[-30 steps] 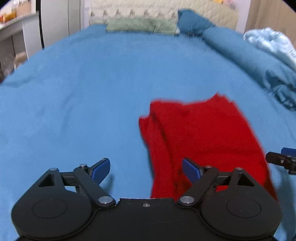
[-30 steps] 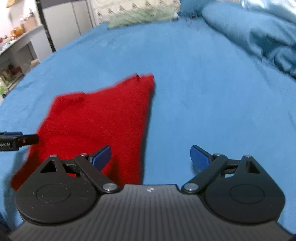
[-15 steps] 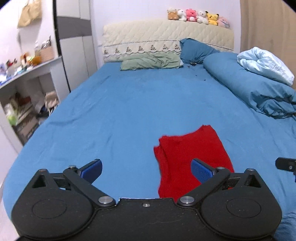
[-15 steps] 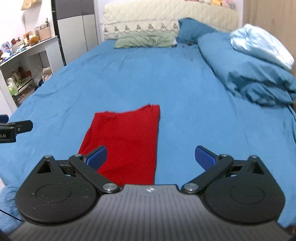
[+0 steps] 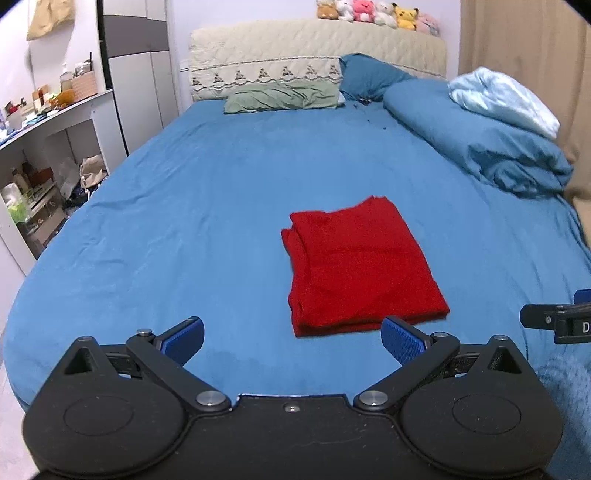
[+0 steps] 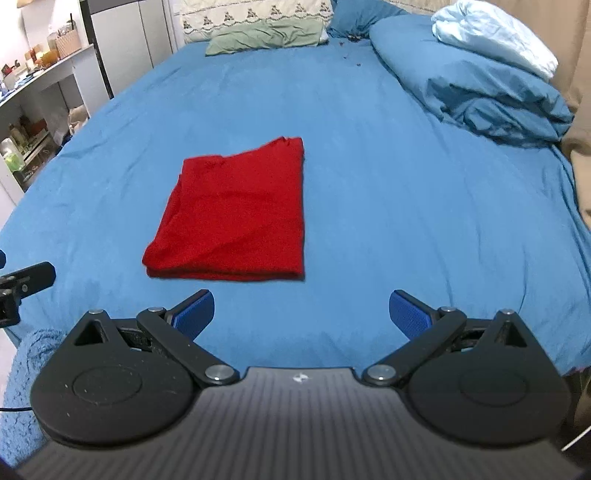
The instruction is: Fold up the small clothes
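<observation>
You're in a home bedroom. A wide bed [image 5: 207,206] under a blue sheet fills your view, with a quilted cream headboard [image 5: 317,48] behind it and plush toys [image 5: 376,13] lined along its top. A green pillow [image 5: 282,98] and a blue pillow [image 5: 369,75] lie at the head, a rolled duvet [image 5: 476,147] along the right side. To the left stand a wardrobe [image 5: 136,74] and cluttered shelves [image 5: 40,184]; a curtain [image 5: 517,40] hangs on the right.

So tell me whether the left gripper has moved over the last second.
Yes. The left gripper has pulled back and up from the red cloth: the cloth now lies wholly beyond its open fingers, and the headboard has come into view.
</observation>
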`<state>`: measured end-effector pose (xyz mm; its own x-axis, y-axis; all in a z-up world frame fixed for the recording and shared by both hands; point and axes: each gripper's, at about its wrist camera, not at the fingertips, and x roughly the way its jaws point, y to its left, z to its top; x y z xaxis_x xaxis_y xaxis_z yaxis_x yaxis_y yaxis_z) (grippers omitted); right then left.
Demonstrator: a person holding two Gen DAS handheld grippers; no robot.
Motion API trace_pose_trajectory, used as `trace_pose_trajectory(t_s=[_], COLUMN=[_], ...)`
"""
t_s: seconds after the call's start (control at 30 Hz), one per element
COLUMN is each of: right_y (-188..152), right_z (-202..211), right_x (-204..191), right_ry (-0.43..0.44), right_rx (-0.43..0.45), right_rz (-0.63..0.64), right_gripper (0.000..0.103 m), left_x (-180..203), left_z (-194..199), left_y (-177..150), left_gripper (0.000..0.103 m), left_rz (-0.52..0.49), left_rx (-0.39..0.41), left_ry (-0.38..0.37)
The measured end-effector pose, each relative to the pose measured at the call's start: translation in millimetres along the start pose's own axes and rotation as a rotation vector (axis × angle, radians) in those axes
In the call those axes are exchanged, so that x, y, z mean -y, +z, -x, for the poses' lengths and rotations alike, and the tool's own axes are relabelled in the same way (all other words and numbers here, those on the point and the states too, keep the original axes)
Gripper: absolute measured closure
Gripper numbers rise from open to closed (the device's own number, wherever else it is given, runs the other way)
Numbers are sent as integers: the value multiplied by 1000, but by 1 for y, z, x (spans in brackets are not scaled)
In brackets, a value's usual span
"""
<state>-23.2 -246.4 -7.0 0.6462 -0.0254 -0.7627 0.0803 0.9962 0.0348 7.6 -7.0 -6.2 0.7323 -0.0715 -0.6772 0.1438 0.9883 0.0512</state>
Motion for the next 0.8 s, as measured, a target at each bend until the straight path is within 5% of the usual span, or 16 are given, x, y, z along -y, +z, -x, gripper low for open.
trace_pose_trajectory(t_s=[0.8], right_y=[-12], right_z=[4], right_x=[1], right_ry=[-7], right_rx=[4], right_rz=[26], right_gripper=[0], left_x=[4], left_z=[6], left_y=[-6], left_gripper=[0], left_rz=[6], left_rx=[23], left_ry=[-5])
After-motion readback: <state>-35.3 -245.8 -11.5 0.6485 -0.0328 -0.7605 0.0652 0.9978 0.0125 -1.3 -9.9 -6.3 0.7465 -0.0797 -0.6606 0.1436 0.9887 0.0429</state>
